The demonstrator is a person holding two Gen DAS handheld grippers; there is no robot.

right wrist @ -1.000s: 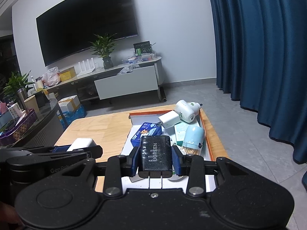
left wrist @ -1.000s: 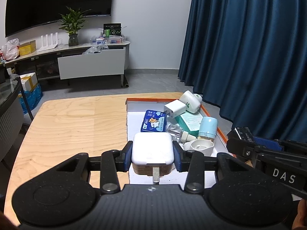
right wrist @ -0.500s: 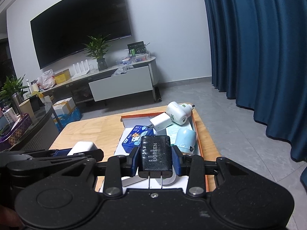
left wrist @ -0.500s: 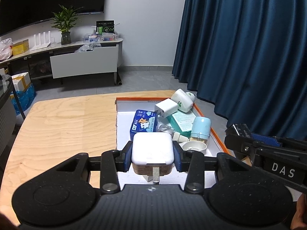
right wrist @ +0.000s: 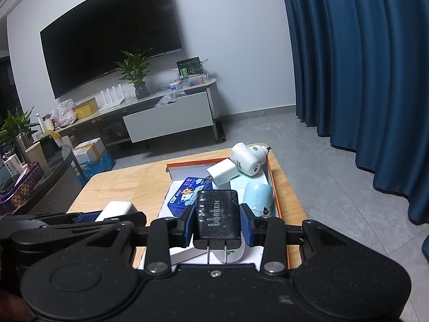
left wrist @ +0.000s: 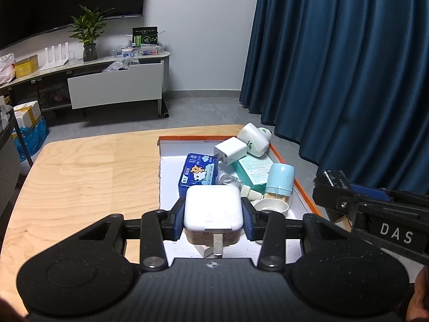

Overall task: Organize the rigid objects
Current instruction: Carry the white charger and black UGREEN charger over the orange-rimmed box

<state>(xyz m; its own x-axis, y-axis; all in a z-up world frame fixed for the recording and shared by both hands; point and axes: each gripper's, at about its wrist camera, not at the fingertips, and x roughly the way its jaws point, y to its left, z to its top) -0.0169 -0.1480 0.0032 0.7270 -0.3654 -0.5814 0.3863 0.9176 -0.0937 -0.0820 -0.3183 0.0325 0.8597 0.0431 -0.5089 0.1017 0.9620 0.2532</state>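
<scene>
My tray (left wrist: 305, 204) is sitting along the tabletop's (left wrist: 88, 177) right edge, the tissue pack (left wrist: 198, 173) lying inside (left of the cup (left wrist: 278, 179)), two plugs at its far corner.

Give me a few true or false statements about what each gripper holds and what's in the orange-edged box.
1. The left gripper grips a white charger. True.
2. The right gripper is empty. False: it clamps a black charger.
3. The blue tin lies on bare wood. False: it lies inside the orange-edged box.
4. A pale blue cylinder lies in that box. True.
</scene>
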